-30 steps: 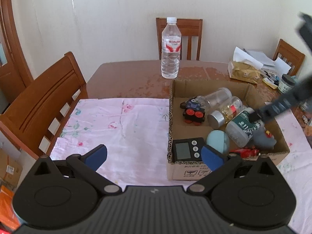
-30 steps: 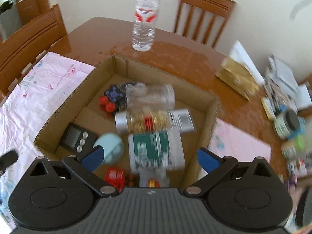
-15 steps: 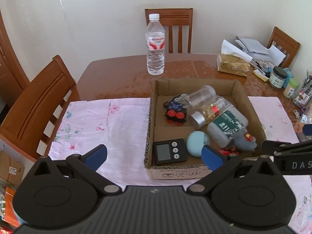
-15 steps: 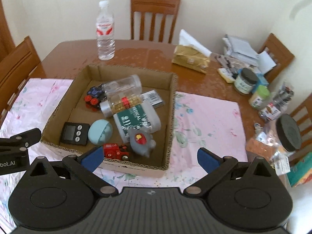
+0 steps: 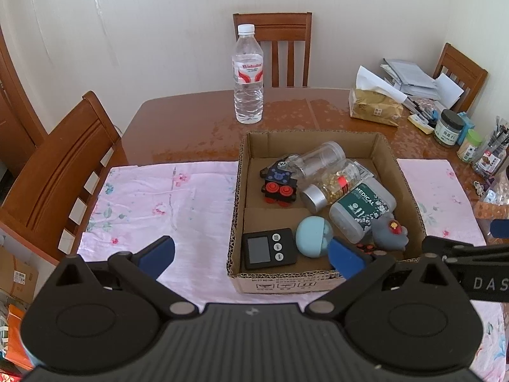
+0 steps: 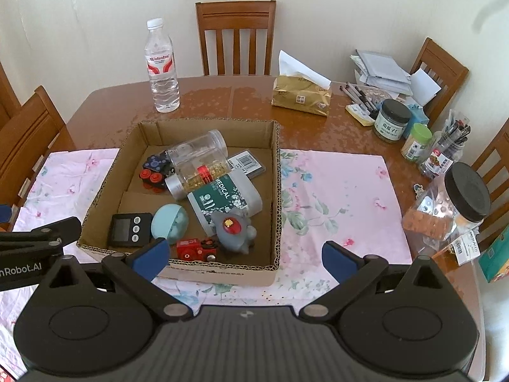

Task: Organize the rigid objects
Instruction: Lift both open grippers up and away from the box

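A cardboard box [image 5: 410, 191] [image 6: 276, 172] on the pink floral cloth holds several rigid things: a black timer [image 5: 268, 248] [image 6: 129, 228], a blue egg-shaped case [image 5: 313, 236] [image 6: 169, 222], a green-labelled medical bottle [image 5: 362, 208] [image 6: 226, 199], a grey toy [image 5: 388, 231] [image 6: 233, 230], a red toy car [image 6: 195, 248], a black-and-red block toy [image 5: 279, 187], a clear jar [image 5: 319, 159] and a jar of gold pieces [image 5: 332, 186]. My left gripper [image 5: 251, 256] is open and empty, held back above the box's near-left corner. My right gripper [image 6: 245, 259] is open and empty, above the box's near edge.
A water bottle [image 5: 249, 74] [image 6: 162, 67] stands behind the box. A tissue pack [image 6: 302, 95], jars, pens and papers crowd the table's right side. A black-lidded snack jar [image 6: 445, 207] sits at the right edge. Wooden chairs [image 5: 60, 165] surround the table.
Both grippers have pulled back and up from the box. The right gripper, low over the box a second ago, now sees the whole table. Both stay open.
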`<state>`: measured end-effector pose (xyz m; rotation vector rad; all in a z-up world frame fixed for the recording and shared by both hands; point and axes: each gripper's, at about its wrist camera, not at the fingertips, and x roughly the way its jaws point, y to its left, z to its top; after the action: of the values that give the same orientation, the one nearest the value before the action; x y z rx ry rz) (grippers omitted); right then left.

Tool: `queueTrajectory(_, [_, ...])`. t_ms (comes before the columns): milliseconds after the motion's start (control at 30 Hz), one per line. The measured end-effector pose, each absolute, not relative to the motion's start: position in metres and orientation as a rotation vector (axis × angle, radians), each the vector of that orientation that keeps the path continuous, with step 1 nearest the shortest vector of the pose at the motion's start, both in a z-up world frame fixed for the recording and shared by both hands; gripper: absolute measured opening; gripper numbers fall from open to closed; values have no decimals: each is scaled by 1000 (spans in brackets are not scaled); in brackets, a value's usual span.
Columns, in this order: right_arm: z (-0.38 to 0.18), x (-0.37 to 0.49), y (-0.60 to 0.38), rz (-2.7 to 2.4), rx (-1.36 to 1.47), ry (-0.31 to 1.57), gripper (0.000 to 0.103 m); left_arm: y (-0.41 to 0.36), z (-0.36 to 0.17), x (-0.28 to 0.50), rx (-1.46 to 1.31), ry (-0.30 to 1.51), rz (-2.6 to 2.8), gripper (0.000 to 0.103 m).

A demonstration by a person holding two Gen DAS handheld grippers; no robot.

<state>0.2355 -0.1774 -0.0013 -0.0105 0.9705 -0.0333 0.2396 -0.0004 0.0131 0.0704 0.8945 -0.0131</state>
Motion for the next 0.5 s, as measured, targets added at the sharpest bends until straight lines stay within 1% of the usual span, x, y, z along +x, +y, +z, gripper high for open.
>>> queueTrajectory(500, [0,237,-176,-34,3,966,103,0,14,241,67,905,-21,102])
